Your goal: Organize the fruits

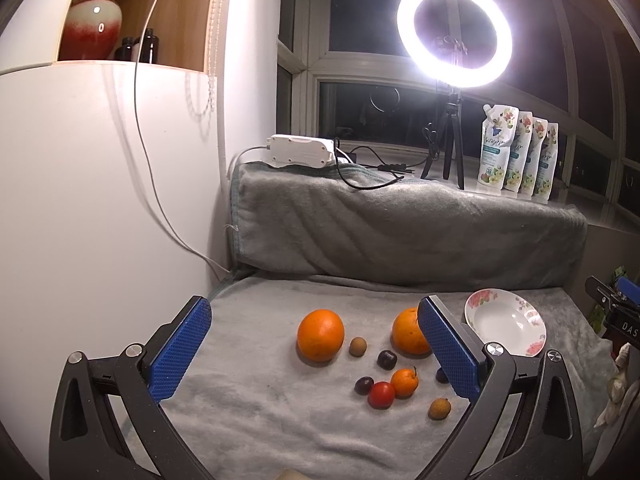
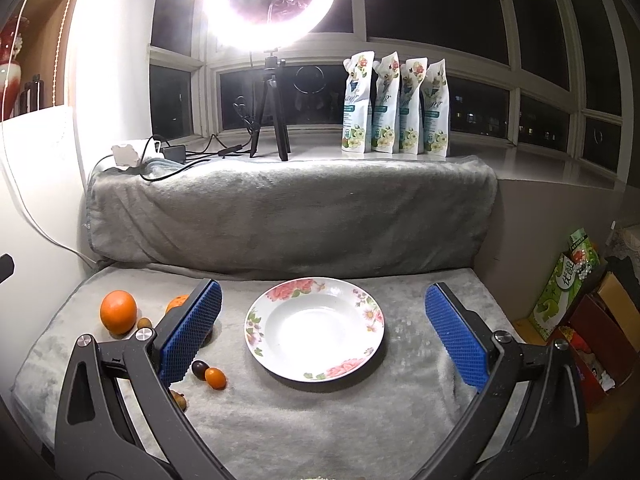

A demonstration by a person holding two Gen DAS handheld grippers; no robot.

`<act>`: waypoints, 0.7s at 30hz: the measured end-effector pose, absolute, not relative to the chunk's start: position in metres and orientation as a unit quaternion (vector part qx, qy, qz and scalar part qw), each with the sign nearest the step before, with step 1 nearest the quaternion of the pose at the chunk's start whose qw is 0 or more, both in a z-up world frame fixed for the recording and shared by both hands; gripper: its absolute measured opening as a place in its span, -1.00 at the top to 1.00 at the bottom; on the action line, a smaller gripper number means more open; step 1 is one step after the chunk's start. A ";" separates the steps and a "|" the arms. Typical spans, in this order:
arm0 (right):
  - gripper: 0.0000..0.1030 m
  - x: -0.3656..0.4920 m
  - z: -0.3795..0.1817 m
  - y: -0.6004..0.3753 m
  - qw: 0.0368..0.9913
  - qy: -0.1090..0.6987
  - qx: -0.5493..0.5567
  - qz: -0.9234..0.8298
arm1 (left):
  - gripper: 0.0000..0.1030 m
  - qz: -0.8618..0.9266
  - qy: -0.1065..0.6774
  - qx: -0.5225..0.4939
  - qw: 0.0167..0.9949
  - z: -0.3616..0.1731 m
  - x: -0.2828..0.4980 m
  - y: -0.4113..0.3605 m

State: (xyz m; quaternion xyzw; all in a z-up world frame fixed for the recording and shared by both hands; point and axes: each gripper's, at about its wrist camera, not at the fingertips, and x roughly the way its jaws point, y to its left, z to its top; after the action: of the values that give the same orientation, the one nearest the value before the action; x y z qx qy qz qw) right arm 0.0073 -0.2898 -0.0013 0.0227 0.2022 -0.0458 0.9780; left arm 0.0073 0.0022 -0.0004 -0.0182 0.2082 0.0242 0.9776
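Left wrist view, left gripper (image 1: 316,344) fingers spread wide over loose fruit on grey blanket (image 1: 280,432), right gripper (image 2: 322,332) fingers spread too, hovering around empty floral plate (image 2: 256,336)

Plenty of open blanket (image 2: 320,420) in front of the plate (image 2: 256,320) and to its right, nothing in the way there. Left side's crowded: 2 big oranges (image 1: 320,335) with small fruit (image 1: 381,395) scattered close between and in front of them, only narrow gaps. Behind everything the blanket-covered ledge (image 1: 400,224) rises like a wall, and a white cabinet (image 1: 100,200) blocks the far left.
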 end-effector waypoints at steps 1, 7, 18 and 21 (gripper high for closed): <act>-1.00 0.007 -0.001 -0.289 0.978 0.202 0.023 -0.046 | -0.99 0.023 0.208 -0.017 0.978 0.000 0.007 0.002; -1.00 0.007 -0.002 -0.288 0.978 0.203 0.021 -0.042 | -0.99 0.023 0.208 -0.016 0.978 0.000 0.006 0.000; -1.00 0.008 -0.001 -0.287 0.977 0.206 0.023 -0.038 | -0.98 0.020 0.208 -0.016 0.978 0.000 0.006 -0.002; -1.00 0.008 -0.001 -0.286 0.978 0.206 0.023 -0.037 | -0.98 0.019 0.210 -0.017 0.977 0.000 0.008 -0.005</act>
State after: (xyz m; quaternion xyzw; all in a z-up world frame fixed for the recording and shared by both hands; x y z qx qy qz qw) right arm 0.0078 -0.2862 -0.0013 0.0231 0.2062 -0.0373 0.9775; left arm 0.0077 -0.0047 -0.0003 -0.0170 0.2100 0.0185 0.9774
